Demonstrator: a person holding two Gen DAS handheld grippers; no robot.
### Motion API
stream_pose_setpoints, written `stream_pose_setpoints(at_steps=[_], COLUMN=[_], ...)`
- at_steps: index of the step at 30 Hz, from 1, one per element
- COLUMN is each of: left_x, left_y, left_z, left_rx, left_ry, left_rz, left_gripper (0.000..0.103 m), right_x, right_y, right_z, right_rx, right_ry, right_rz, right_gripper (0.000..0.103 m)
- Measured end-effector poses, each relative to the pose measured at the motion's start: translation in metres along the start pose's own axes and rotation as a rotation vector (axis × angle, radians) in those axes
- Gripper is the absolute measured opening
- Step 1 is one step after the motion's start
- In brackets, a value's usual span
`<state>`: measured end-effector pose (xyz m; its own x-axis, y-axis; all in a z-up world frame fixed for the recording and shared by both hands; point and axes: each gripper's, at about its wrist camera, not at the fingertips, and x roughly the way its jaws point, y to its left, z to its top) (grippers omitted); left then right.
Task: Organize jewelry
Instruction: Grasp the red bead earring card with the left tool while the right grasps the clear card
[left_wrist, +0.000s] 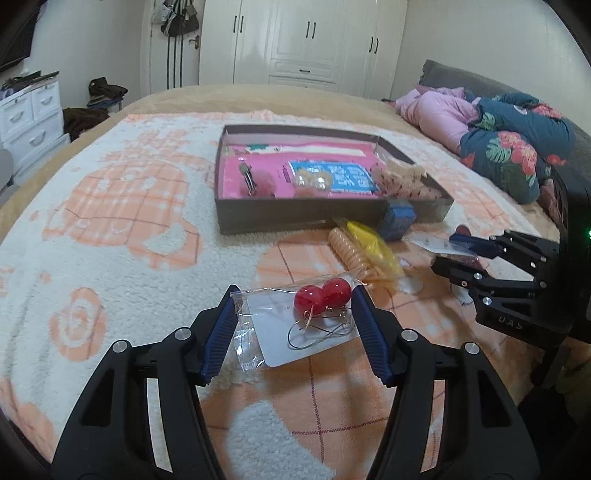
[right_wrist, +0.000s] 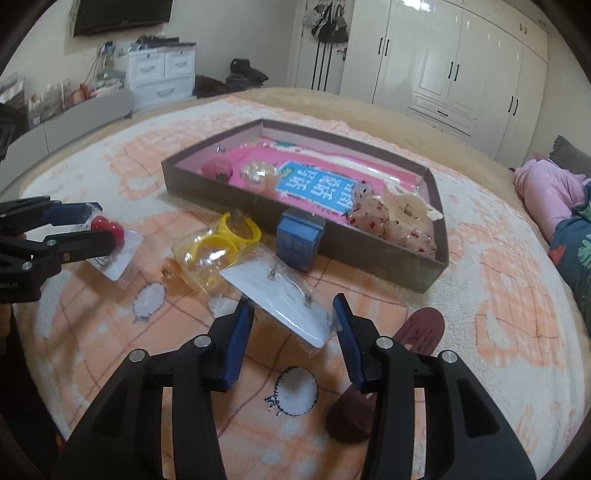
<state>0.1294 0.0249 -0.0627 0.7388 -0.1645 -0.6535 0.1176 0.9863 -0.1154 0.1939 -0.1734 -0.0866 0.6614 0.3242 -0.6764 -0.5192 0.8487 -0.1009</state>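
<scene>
Gripping bagged cards, left gripper (left_wrist: 293, 314) and right gripper (right_wrist: 293, 317) hover near box (right_wrist: 436, 254)

Faint raised letters reading "UAS" mark the black body of the right gripper (left_wrist: 441, 253), seen from the left wrist camera. Large white Chinese characters run across a blue printed panel (right_wrist: 317, 190) lying on the pink lining inside the shallow dark box (right_wrist: 424, 275) on the blanket; they are too distorted to make out. Smaller print on a strip at the panel's edge is blurred beyond reading. No other lettering is legible.
</scene>
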Motion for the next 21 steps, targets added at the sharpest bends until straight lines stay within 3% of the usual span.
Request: stream_pose_setpoints(at_steps=[8, 21], left_x=[-0.012, 0.002], left_y=[0.001, -0.012], left_z=[0.014, 0.039], left_rx=[-0.013, 0.000], left_ry=[-0.041, -0.058], left_rz=[0.008, -0.023], left_gripper=[0.052, 0.052], right_x=[-0.018, -0.034], right_y=[-0.014, -0.039], right_z=[0.006, 0.012], right_rx=[0.077, 0.155], right_ry=[-0.052, -0.103], right_rz=[0.018, -0.013], right_gripper=[0.042, 0.042])
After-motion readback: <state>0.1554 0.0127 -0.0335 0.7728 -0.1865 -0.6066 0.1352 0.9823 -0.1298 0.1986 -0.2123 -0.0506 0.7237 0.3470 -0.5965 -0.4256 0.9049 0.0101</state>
